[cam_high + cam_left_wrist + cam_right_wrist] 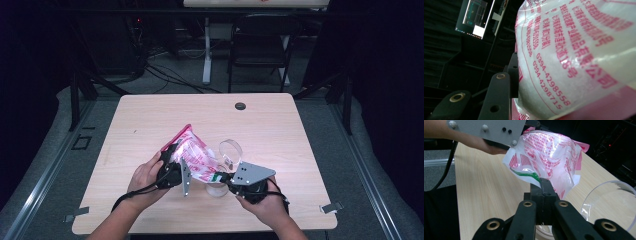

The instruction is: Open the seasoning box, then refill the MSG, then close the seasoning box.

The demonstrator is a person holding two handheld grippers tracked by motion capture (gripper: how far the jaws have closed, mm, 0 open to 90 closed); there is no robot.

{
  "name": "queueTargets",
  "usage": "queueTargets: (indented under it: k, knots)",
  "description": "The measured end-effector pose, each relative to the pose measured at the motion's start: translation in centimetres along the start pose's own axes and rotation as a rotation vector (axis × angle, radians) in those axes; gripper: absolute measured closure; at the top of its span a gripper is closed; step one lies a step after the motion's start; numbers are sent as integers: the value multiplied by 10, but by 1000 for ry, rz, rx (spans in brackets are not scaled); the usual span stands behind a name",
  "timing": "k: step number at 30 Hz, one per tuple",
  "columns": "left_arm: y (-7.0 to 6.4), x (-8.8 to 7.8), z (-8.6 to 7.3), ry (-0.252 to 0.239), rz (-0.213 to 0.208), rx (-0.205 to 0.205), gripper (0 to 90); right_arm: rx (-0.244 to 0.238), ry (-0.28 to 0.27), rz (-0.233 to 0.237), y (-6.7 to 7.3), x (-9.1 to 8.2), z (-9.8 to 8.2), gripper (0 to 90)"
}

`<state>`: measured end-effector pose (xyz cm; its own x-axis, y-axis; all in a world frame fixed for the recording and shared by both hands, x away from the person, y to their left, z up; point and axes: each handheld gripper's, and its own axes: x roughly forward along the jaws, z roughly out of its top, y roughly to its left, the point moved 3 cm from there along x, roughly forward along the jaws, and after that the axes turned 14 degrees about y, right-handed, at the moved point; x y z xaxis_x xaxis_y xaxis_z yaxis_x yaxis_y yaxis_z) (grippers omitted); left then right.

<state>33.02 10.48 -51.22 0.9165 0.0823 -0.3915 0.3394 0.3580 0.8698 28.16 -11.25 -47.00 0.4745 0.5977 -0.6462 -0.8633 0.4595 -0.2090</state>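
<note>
The high view looks forward and down from above the person's side of the worktop [150, 110], far enough off to take in the whole top and the floor and chair [260, 45] beyond. The left gripper view sits close against a printed bag [574, 57], facing along its own black jaws toward a dark background with a lit screen [475, 17]. The right gripper view looks low across the worktop [486, 195], near the same bag [546, 155]. All three views share that bag.
</note>
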Motion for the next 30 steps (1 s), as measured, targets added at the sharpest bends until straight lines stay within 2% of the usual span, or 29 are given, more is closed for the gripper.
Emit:
queueTargets:
  k: [7, 14, 30]
  knots:
    - [-1, 1, 0, 8, 4, 13, 636, 4, -2, 2, 0, 3, -3, 900]
    - [1, -1, 1, 16, 35, 38, 637, 9, -15, 10, -2, 2, -5, 900]
    - [4, -3, 3, 29, 54, 64, 637, 17, -17, 17, -3, 4, -6, 900]
